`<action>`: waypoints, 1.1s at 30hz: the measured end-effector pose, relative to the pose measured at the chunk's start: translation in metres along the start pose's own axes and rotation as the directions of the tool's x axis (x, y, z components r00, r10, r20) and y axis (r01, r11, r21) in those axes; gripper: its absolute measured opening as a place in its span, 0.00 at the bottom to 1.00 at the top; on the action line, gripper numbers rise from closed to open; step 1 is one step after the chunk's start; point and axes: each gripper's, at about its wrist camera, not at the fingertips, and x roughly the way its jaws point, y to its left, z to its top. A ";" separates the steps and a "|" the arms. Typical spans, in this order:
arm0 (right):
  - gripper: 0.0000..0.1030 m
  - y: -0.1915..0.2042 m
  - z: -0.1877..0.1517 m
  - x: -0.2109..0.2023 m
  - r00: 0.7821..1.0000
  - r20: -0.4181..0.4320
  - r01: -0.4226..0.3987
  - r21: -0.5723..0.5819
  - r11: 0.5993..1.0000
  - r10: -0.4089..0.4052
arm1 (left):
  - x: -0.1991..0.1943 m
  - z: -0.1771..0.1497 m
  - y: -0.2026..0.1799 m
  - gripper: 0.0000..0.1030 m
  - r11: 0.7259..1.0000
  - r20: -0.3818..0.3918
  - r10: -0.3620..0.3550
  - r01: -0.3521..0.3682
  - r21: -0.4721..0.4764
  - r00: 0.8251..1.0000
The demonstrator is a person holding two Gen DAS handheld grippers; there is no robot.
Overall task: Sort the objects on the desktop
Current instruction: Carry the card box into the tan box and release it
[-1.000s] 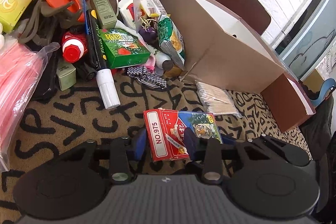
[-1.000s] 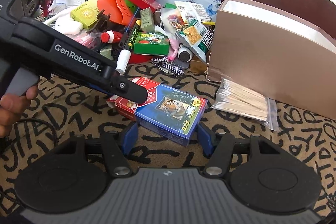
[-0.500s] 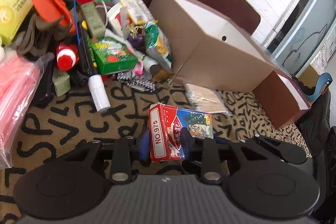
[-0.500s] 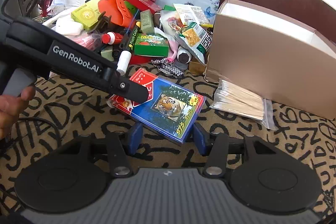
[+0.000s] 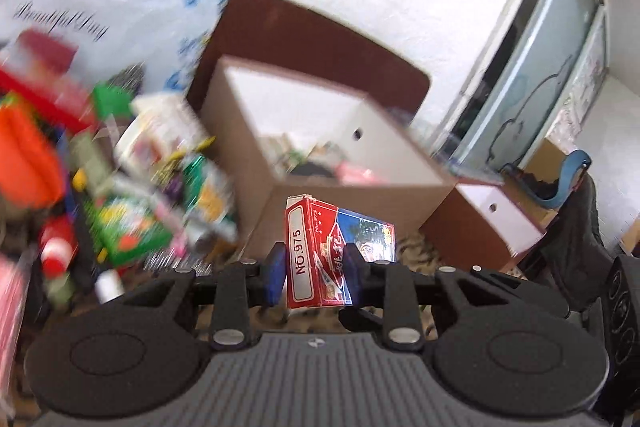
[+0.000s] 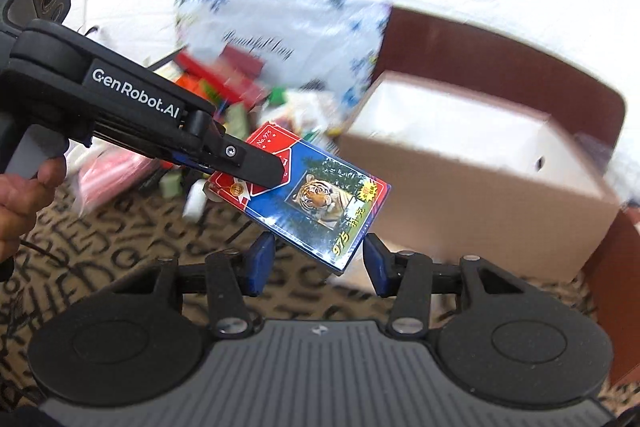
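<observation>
1. Red-and-blue cardboard, the card pack [image 5: 334,255] is now off the lettered mat [image 6: 100,239] and in the air; a second ago it lay flat on that mat.
2. My left gripper [image 5: 316,273] is clamped on the pack's red end, both blue pads pressing its faces; a second ago those pads stood wider around it.
3. My right gripper [image 6: 316,261] has its jaws closing, the pack's blue end between them. I see a gap at each pad [image 6: 260,261], so it grips nothing.
4. The open cardboard box [image 5: 320,155] sits at twelve o'clock from the pack in the left view, and its inside now shows; earlier I saw only its outer wall.
5. The clutter pile [image 5: 120,195] at nine o'clock is blurred now.
6. Writing: "NO.975" on the pack's red end, "975" beside the tiger picture [image 6: 318,197], "GenRobot.AI" on the left gripper's arm, "Beautiful Day" on the white bag [image 6: 280,31].
7. My left hand [image 6: 20,195] holds the handle at nine o'clock.
</observation>
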 end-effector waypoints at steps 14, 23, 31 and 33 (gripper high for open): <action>0.46 -0.085 0.052 0.043 0.991 0.047 0.125 0.019 0.992 -0.126 | 0.082 0.077 -0.026 0.30 0.999 0.041 -0.045 0.045 0.002 0.998; 0.46 -0.130 0.062 0.105 0.989 -0.039 0.144 0.002 0.990 -0.144 | 0.153 0.107 -0.015 0.31 0.999 -0.030 -0.043 0.042 -0.006 0.999; 0.45 -0.164 0.076 0.154 0.980 -0.156 0.124 0.021 0.992 -0.119 | 0.214 0.117 -0.005 0.22 0.999 -0.128 -0.018 0.014 -0.036 0.992; 0.45 -0.167 0.078 0.167 0.974 -0.181 0.138 0.011 0.990 -0.133 | 0.227 0.118 -0.004 0.22 0.999 -0.150 -0.011 0.004 -0.050 0.989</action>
